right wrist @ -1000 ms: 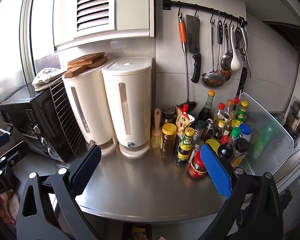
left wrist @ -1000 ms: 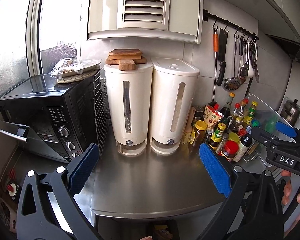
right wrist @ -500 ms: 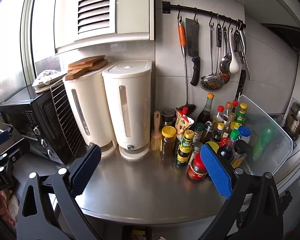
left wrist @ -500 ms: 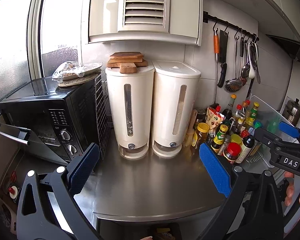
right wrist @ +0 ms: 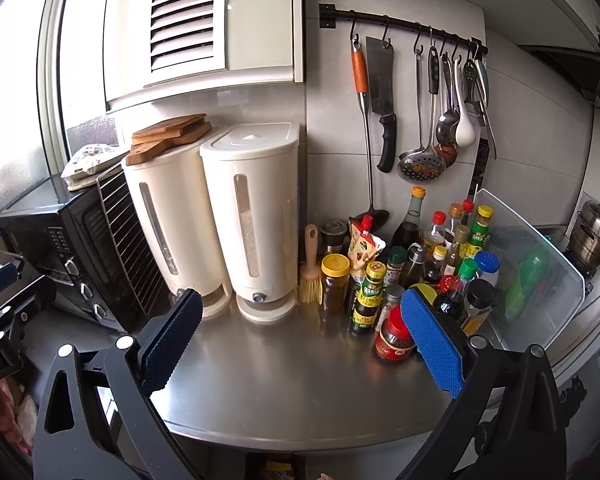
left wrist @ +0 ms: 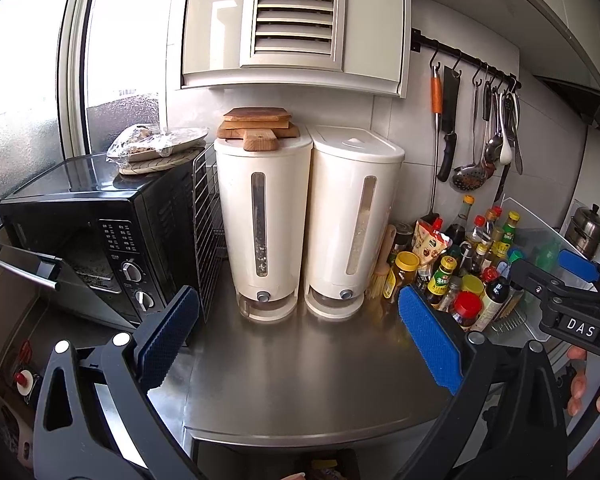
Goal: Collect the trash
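While both my left gripper [left wrist: 296,340] and right gripper [right wrist: 300,340] hang spread wide and empty over the counter [left wrist: 300,368], I see no trash on it, so I should scan slowly along its front edge before reaching.

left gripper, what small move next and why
Probably tilt the left gripper down toward the floor opening below the steel counter edge. Both grippers are open and empty, the counter shows no loose trash, and what looks like crumpled wrappers shows below the edge, though barely visible.
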